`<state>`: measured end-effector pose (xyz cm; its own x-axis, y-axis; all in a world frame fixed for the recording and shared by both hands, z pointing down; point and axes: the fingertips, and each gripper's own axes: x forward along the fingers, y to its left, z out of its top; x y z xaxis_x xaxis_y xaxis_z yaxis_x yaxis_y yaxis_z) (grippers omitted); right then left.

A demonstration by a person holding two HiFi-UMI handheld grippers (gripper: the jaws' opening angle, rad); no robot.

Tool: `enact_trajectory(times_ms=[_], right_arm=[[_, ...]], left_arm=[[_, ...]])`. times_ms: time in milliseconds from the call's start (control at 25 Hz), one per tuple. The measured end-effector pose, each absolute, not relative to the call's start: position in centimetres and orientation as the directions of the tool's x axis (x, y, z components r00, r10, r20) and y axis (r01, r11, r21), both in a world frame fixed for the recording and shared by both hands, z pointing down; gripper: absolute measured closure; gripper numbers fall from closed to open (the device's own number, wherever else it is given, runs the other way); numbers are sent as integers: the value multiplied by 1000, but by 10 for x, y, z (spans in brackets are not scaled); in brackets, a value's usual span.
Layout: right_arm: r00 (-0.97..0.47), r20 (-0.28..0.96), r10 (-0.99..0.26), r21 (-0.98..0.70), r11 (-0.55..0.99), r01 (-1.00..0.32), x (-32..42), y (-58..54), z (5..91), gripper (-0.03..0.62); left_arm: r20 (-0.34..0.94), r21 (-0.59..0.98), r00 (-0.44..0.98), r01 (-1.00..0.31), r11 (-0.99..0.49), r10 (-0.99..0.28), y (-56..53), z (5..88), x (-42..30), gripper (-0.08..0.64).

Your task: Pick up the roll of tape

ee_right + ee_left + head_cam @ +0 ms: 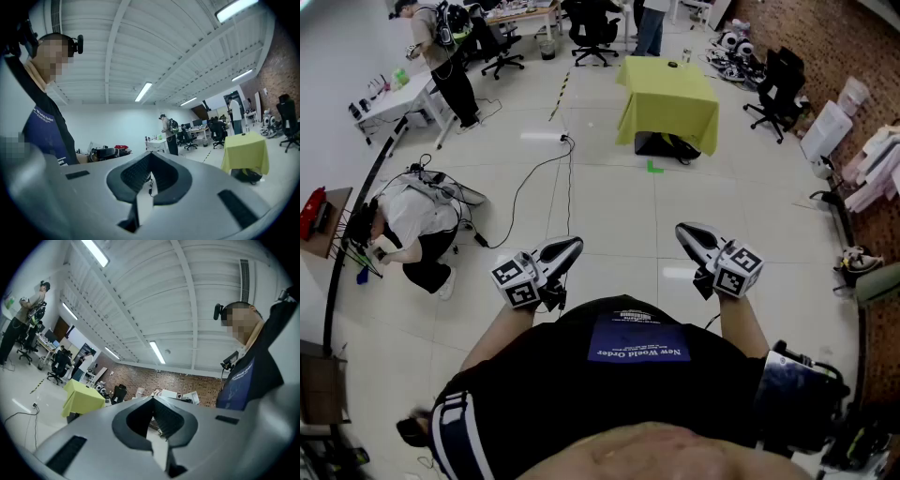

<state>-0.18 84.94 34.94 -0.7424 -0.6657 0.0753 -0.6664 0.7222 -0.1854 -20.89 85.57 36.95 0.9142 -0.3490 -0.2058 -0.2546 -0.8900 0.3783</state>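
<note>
No roll of tape can be made out for certain. Two small items (678, 62) lie on the yellow-clothed table (667, 94) far ahead across the floor, too small to identify. My left gripper (570, 247) and right gripper (682, 231) are held close in front of the person's chest, tips pointing towards each other's side and slightly forward. Both have their jaws together with nothing between them. The left gripper view has its shut tips (152, 400) aimed at the brick wall, and the right gripper's shut tips (150, 155) face the white wall.
A person crouches on the floor (408, 230) at the left beside cables (525, 183). Another stands by desks (441, 47) at the far left. Office chairs (773, 89) and boxes line the brick wall at the right. White tiled floor (619, 216) lies between me and the table.
</note>
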Motion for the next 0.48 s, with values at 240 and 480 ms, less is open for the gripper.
enact_trajectory(times_ms=[240,480], right_arm=[[-760,75,-646,-172,742,-648,-57,828,353,604],[-787,83,-612,-180,767,-616,-98,795,358,604]], left_arm=[[-206,386,900,-285,-877,-383,843,379,-268,555],[-199,408,880,-326,-853,-432,818,390,-310,555]])
